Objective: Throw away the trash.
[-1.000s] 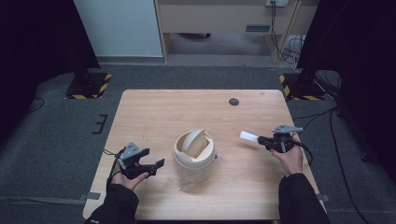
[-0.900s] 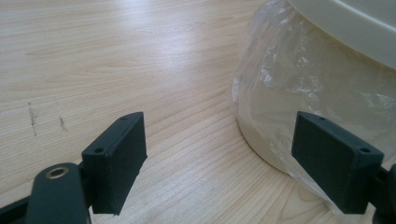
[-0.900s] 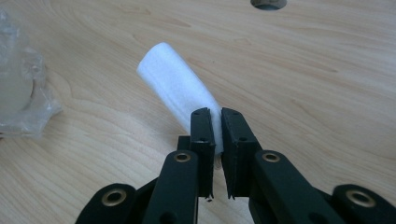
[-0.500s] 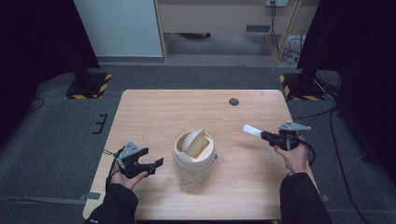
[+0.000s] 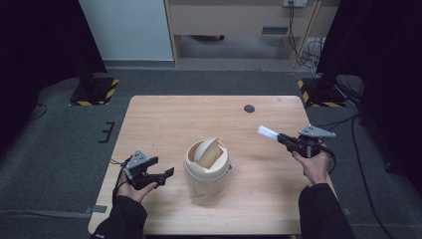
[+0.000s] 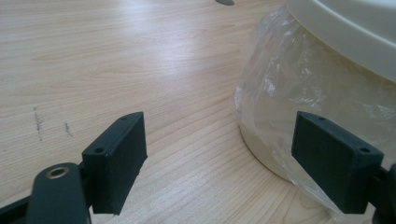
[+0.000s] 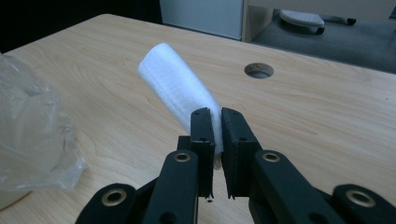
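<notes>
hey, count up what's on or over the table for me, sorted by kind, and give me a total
Grippers: 2, the left gripper open beside the bin, the right gripper shut on the foam piece
Cream swing-lid bins: 1, the bin, lined with a clear plastic bag
White foam pieces: 1, the foam piece
Total: 4, with the liner bag counted as part of the bin

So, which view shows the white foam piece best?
The right gripper view: the white foam piece is close and large, pinched in the right gripper. The high view shows it small, off the table.
</notes>
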Tool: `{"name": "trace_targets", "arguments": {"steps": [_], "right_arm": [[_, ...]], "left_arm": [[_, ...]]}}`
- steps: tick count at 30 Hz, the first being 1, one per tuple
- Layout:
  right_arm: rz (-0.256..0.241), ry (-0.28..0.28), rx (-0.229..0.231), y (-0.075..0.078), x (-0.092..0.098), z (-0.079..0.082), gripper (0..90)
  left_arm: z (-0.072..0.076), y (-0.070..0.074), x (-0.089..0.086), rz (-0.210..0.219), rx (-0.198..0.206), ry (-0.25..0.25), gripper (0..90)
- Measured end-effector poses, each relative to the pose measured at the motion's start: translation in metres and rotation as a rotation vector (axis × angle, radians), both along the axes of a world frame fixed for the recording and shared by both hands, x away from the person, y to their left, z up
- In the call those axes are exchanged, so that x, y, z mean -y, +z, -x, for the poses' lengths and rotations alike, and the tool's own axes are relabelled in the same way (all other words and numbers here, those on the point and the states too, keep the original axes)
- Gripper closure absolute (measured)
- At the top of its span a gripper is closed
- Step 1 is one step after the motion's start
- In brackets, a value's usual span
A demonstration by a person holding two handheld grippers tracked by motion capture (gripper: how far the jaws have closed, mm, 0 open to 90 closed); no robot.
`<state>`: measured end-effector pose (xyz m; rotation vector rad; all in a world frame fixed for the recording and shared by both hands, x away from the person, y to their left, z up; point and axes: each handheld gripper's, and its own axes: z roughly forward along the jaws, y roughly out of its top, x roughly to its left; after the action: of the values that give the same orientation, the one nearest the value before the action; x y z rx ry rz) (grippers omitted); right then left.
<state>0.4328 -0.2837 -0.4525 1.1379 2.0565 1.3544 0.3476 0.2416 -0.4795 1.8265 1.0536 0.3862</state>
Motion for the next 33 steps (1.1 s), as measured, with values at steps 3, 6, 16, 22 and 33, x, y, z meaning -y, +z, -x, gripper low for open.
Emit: {"name": "trace_targets", "arguments": {"steps": [3, 6, 16, 22, 33], "right_arm": [[-0.015, -0.003, 0.015, 0.004, 0.0, 0.002, 83.7], [-0.035, -0.006, 0.035, 0.01, 0.0, 0.004, 83.7], [-0.071, -0.002, 0.084, 0.024, 0.0, 0.008, 83.5], [-0.096, 0.007, 0.119, 0.036, -0.002, 0.012, 83.5], [-0.12, 0.033, 0.172, 0.053, -0.008, 0.017, 83.5]], "left_arm": [[0.001, 0.002, -0.001, 0.01, 0.014, 0.007, 17.6], [0.001, 0.004, -0.001, 0.015, 0.021, 0.01, 17.6], [0.003, 0.016, -0.004, 0.051, 0.061, 0.026, 17.6], [0.006, 0.028, -0.006, 0.082, 0.1, 0.035, 17.5], [0.009, 0.049, -0.004, 0.126, 0.167, 0.039, 17.8]]}}
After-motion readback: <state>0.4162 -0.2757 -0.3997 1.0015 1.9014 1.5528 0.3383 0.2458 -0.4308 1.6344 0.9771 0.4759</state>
